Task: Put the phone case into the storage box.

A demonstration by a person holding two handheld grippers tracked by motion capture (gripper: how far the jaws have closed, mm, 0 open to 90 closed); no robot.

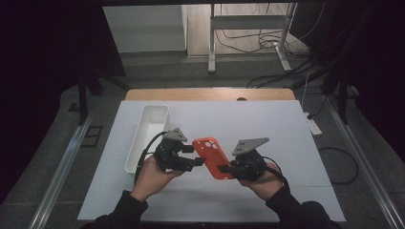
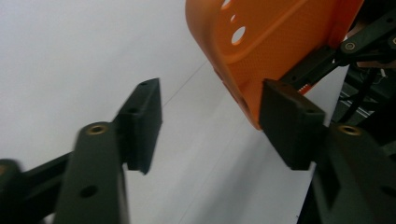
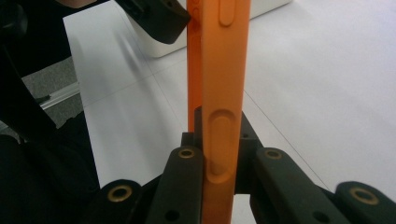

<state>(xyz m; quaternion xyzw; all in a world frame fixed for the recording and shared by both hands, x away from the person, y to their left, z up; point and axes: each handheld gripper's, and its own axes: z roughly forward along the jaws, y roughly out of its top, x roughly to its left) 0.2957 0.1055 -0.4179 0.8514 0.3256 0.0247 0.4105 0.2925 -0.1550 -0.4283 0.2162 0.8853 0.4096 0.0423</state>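
Note:
An orange phone case [image 1: 214, 155] is held above the white table between the two hands. My right gripper [image 1: 228, 168] is shut on its near right edge; in the right gripper view the case [image 3: 219, 93] stands edge-on between the two jaws of that gripper [image 3: 218, 161]. My left gripper [image 1: 199, 155] stands open at the case's left side. In the left gripper view its jaws are wide apart [image 2: 210, 126], and the case's corner [image 2: 261, 42] with camera holes touches the right pad [image 2: 287, 119].
A long white tray [image 1: 148, 134] lies on the table to the left of the left hand. The white sheet [image 1: 267, 124] covers the tabletop, with a wooden edge [image 1: 210, 94] at the back. Cables and a metal frame [image 1: 248, 28] lie on the floor beyond.

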